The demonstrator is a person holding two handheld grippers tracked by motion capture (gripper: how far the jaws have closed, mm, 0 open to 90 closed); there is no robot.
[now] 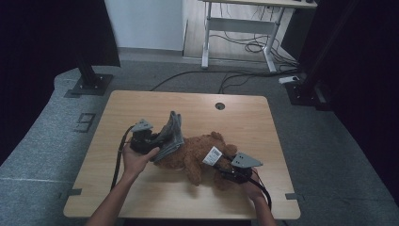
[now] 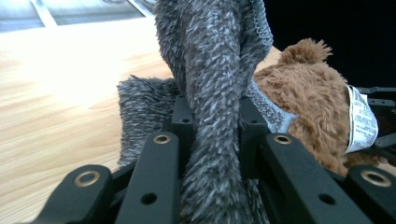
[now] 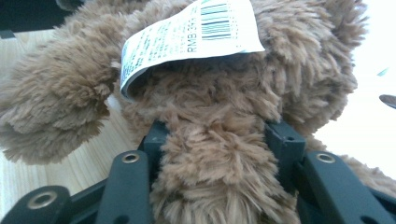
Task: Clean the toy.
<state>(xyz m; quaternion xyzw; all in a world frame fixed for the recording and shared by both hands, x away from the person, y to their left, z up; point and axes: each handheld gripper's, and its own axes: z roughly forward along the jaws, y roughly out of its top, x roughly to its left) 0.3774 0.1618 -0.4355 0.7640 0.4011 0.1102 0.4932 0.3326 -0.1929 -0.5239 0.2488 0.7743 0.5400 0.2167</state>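
left tongs (image 1: 157,141): jaws narrow, clamped on a fold of the grey fuzzy garment (image 2: 212,93); in the left gripper view the fabric fills the gap between both black jaws and stands up past their tips
grey garment: lifted off the table in a peak just beyond the left tongs in the high view (image 1: 171,132); its lower edge hangs against the bear's body; a ribbed knit hem shows beside the right-hand jaw in the left gripper view
right tongs (image 1: 225,165): jaws part open, a plush limb of the brown teddy bear (image 3: 219,154) between them; fur touches both jaw faces in the right gripper view; cannot tell how hard they press
teddy bear: lies on the wooden table (image 1: 188,197) between the two tongs (image 1: 197,155); one end at the left tongs under the garment, other end at the right tongs
white label (image 3: 187,39): sewn tag with a barcode, just beyond the right tongs' tips, curling up off the fur; also seen in the high view (image 1: 212,156) next to the right tongs
hands: left hand (image 1: 136,160) grips the left tongs from below; right hand (image 1: 251,190) behind the right tongs; black cable trails from each toward the near table edge
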